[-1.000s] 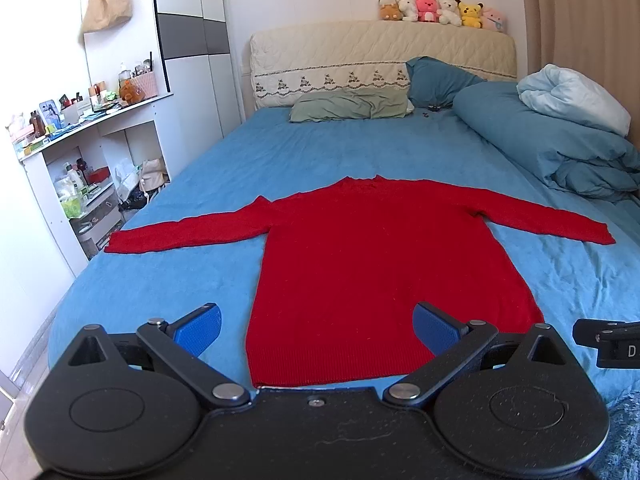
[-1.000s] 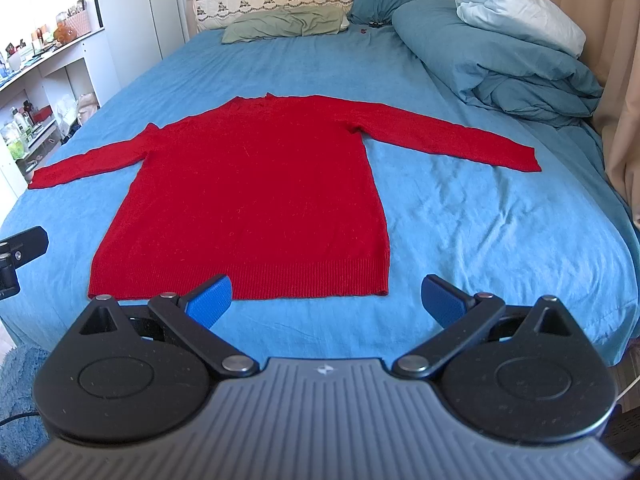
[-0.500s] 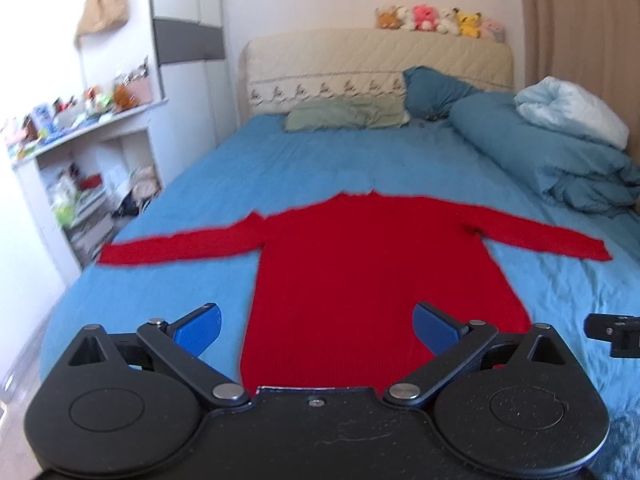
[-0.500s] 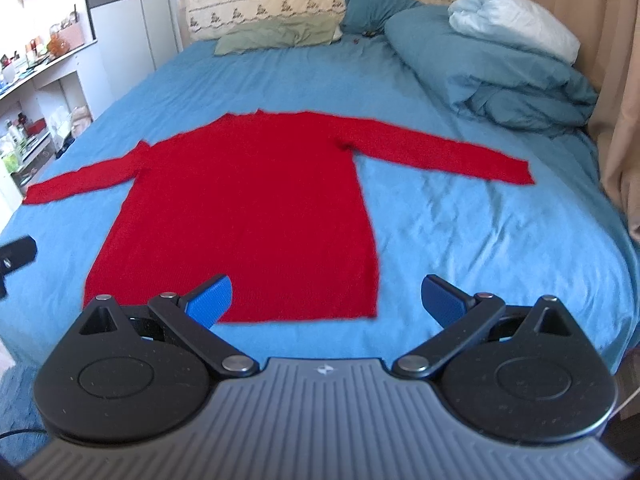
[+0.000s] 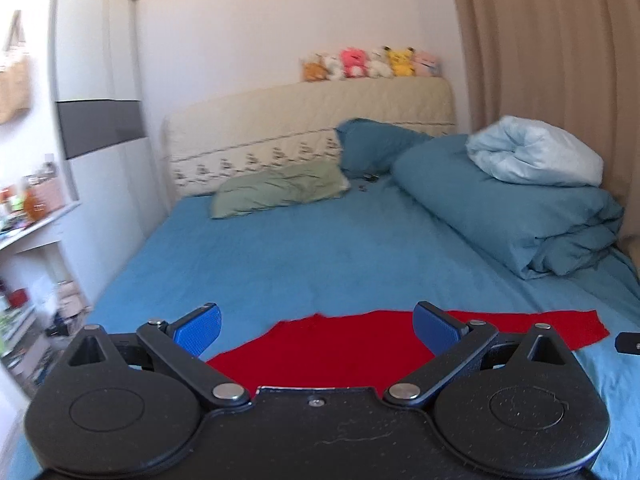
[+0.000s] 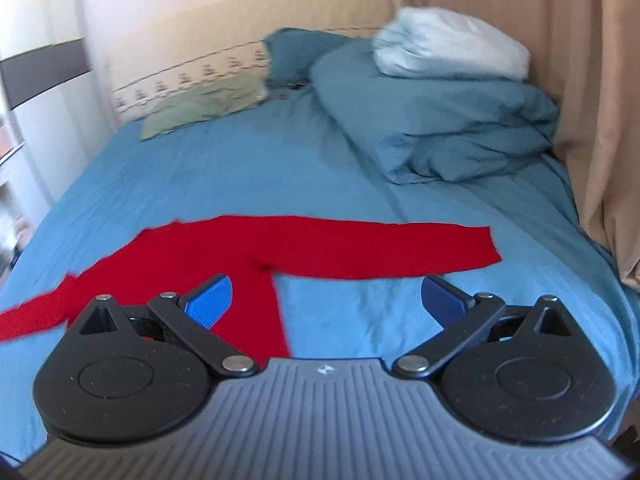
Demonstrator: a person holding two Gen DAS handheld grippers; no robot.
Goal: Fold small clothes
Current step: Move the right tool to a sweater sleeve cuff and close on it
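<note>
A red knitted long-sleeved sweater [image 6: 208,256] is seen spread flat on the blue-sheeted bed [image 6: 200,168], both sleeves stretched out sideways. The left hand-held gripper [image 5: 317,330] is held above the sweater's upper body, its blue-padded fingers [image 5: 197,330] spread wide and nothing pinched between them. The right hand-held gripper [image 6: 326,300] is likewise spread apart and empty, poised near the right sleeve and armpit. A folded teal duvet [image 6: 452,120] topped by a pale blue blanket [image 6: 448,44] is piled at the bed's right side.

No readable text, labels, brands or numbers, only a small unclear emblem on the right hand-held gripper [image 6: 326,298]
</note>
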